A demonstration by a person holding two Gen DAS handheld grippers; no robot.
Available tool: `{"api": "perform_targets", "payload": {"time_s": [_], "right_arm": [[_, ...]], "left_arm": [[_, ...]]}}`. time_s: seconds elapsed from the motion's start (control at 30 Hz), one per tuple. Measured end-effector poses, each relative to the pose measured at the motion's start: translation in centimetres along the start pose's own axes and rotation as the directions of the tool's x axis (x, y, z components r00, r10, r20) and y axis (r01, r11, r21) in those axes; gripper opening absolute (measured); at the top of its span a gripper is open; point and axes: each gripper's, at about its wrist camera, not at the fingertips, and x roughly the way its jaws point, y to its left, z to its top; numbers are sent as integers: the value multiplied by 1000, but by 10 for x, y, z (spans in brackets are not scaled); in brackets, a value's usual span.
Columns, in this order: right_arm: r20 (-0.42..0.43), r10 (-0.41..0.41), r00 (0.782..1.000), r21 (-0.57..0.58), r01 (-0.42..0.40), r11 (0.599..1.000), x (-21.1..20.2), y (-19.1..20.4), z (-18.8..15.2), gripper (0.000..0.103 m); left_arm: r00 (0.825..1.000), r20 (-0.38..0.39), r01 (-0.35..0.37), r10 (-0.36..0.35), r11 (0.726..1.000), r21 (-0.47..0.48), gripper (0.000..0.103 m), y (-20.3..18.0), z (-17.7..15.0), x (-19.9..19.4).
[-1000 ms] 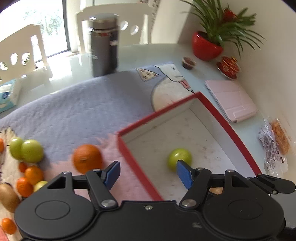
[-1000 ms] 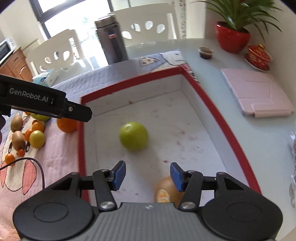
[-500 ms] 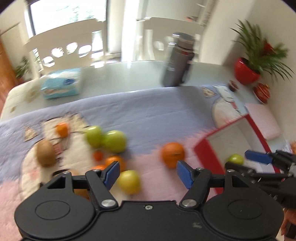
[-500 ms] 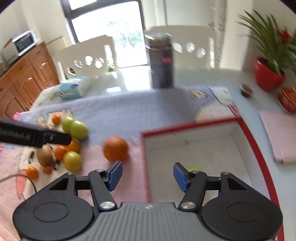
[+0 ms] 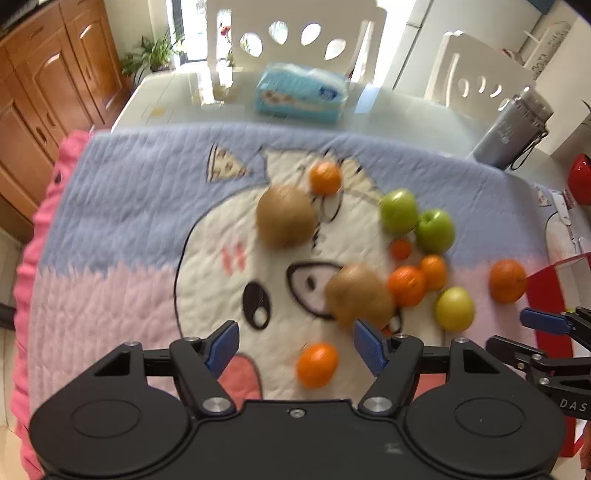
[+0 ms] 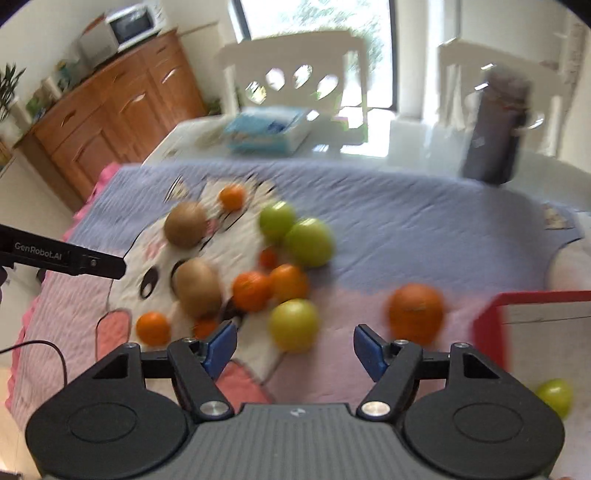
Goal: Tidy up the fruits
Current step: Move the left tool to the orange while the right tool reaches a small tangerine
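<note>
Home dining area: a glass table with a cartoon quilt, white chairs, wooden cabinets carrying a microwave, a tissue pack, and houseplants by the window.

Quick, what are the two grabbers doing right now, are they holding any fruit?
Left gripper: open, holding nothing, above the blanket.
Right gripper: open, holding nothing, with a yellow-green fruit just ahead of its fingers.

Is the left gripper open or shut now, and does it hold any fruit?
Open and empty. The left gripper has its blue fingertips wide apart, and a small orange lies on the blanket between them, ungrasped.
</note>
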Motion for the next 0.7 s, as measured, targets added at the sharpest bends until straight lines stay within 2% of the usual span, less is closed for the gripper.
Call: {"api": "perform_targets", "payload": {"time_s": [0.2, 0.3, 0.4, 0.47, 0.57, 0.63, 0.7], "right_arm": [[-51, 47, 998, -16, -48, 999, 36, 32, -12, 69], [-74, 48, 996, -123, -57, 991, 52, 49, -16, 60], [-84, 70, 994, -168, -84, 982, 65, 59, -16, 54], [-76, 74, 994, -204, -89, 975, 72, 65, -13, 51], [-86, 58, 995, -254, -78, 964, 83, 72, -9, 43], [-107, 65, 992, -246, -90, 965, 91, 73, -5, 33], [-122, 86, 989, -235, -113, 965, 96, 73, -4, 31]], "left_arm": [[996, -74, 42, -45, 998, -49, 80, 14, -23, 29], [991, -92, 94, -101, 993, -70, 69, 15, -30, 40], [983, -112, 143, -147, 989, -40, 57, 10, -34, 49], [978, -124, 164, -165, 986, -20, 41, 7, -35, 55], [973, -142, 184, -183, 983, -9, 38, 5, -34, 64], [971, -149, 190, -188, 982, -2, 37, 6, -32, 68], [970, -148, 196, -193, 981, 2, 37, 6, -30, 70]]}}
